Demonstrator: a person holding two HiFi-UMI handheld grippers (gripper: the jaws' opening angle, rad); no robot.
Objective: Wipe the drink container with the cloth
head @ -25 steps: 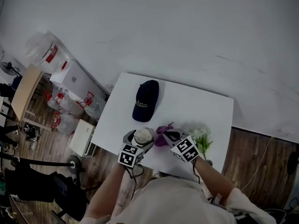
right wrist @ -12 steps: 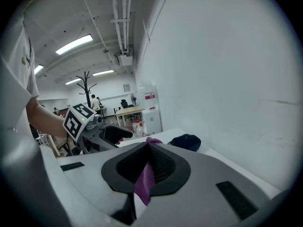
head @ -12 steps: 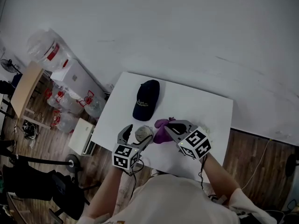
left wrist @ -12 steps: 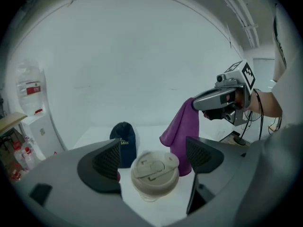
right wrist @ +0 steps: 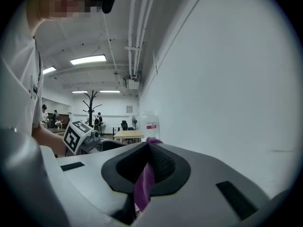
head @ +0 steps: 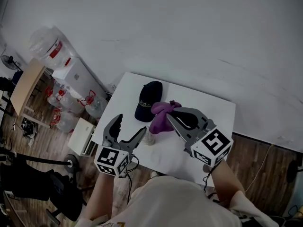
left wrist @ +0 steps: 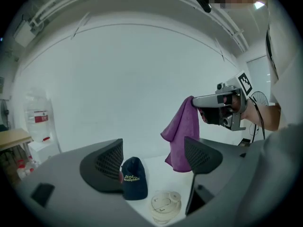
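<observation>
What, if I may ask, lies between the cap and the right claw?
The purple cloth, hanging from the right claw, as the left gripper view shows.

The support is a white rectangular table point(head: 208, 109) in the centre of the head view, standing on a wooden floor point(head: 265, 160). Two items rest on the top.

1. A dark cap point(head: 147, 107) with pale lettering lies in the table's upper-left part.
2. A cup point(head: 149, 137) with a pale lid stands upright below the cap, near the table's lower-left edge and apart from the cap.

In the left gripper view, the cap point(left wrist: 134, 178) sits low and left of centre on the white top point(left wrist: 158, 170). The cup point(left wrist: 165, 205) stands just right of it, at the bottom edge.
</observation>
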